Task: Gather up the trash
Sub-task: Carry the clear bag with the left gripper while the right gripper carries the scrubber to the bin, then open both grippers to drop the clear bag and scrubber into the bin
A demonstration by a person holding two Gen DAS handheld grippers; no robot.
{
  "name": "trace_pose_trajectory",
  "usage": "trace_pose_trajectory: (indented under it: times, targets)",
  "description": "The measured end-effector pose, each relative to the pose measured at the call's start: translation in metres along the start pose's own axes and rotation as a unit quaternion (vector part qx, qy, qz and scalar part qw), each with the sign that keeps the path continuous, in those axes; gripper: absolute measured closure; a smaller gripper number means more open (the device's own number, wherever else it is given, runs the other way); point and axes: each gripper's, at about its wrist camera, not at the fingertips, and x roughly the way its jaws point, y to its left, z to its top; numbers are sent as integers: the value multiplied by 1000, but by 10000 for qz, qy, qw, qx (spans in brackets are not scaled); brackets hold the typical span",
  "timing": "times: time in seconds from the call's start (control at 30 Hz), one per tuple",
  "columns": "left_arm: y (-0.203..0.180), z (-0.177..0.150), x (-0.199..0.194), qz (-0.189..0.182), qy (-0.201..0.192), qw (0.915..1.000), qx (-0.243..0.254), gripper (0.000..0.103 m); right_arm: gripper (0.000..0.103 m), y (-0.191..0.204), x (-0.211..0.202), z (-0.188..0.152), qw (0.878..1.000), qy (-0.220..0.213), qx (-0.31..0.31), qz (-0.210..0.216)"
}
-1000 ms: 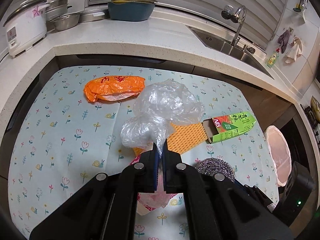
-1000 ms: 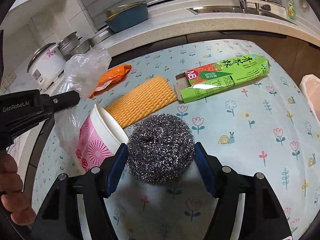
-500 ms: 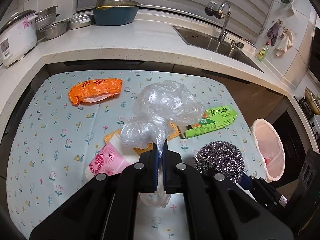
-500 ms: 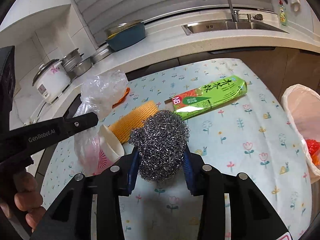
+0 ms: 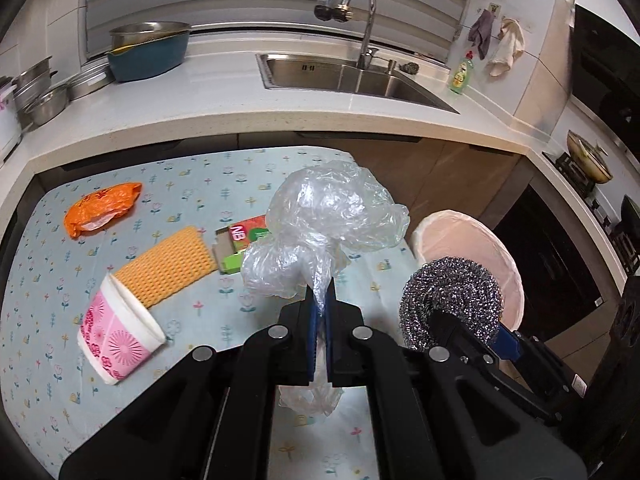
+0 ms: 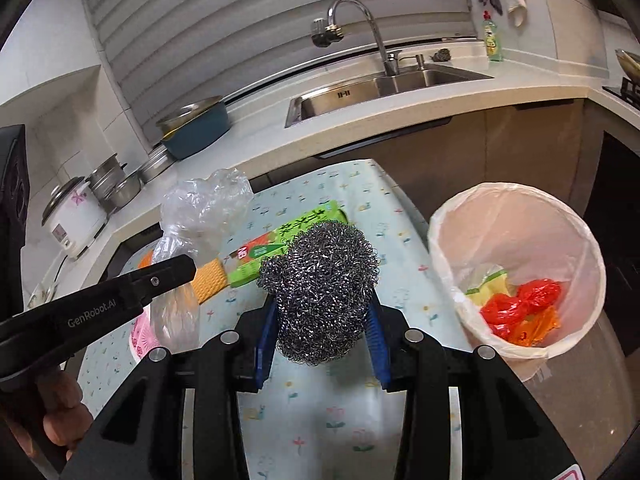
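a: what's on the left of the table?

b: one orange plastic wrapper, crinkled and lying flat. nearer me, one pink paper cup with a flower print, tipped on its side. beside its rim lies one yellow foam net sleeve, ribbed like honeycomb. past that, one green carton with an open flap end, "nb" in white on a red patch, and chinese characters i can't read. the cloth under them is pale blue with small flowers and snails.

a: and in your left hand?

b: my left gripper has its fingers pressed together on the twisted neck of one clear plastic bag. the bag is thin and wrinkled, puffed above the fingers with a tail below. its side reads "genrobot.ai" in the right wrist view.

a: your right?

b: my right gripper is clamped on one steel wool scrubber, a round ball of shiny wire coils squeezed between the blue pads, held above the table.

a: furthest right?

b: one round bin lined with a pale pink bag, just off the table's edge. red and orange plastic scraps lie inside.
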Motion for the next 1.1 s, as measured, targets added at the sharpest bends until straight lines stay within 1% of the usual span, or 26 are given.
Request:
trace_pose_trajectory:
  times: [0.23, 0.5, 0.67, 0.87, 0.93, 0.97, 1.0, 1.03, 1.07, 1.1]
  targets:
    - [-64, 0, 18, -323, 138, 9987, 361, 100, 65, -61, -23, 7, 9987, -168, 339, -335]
    - [-119, -5, 45, -590, 358, 9950, 716, 100, 65, -117, -37, 12, 9952, -296, 669, -656]
    - [-141, -5, 64, -710, 531, 9922, 874, 100, 65, -146, -42, 13, 9923, -343, 852, -827]
    - [-160, 0, 85, -901, 694, 9890, 947, 99, 65, -165, -41, 12, 9898, -357, 989, -963]
    - [-163, 2, 89, -969, 655, 9888, 923, 98, 65, -169, -41, 12, 9891, -365, 1017, -996]
    - [-165, 3, 90, -993, 629, 9889, 913, 97, 65, -170, -41, 12, 9889, -367, 1026, -1013]
    - [-165, 5, 92, -1000, 609, 9890, 902, 92, 65, -172, -41, 12, 9885, -374, 1029, -1039]
    - [-166, 6, 93, -971, 599, 9896, 877, 78, 65, -173, -41, 13, 9883, -377, 1020, -1065]
    - [-165, 6, 93, -945, 563, 9902, 855, 66, 65, -174, -41, 13, 9882, -377, 1014, -1085]
    - [-165, 7, 93, -906, 501, 9912, 828, 64, 65, -175, -41, 13, 9881, -381, 1006, -1101]
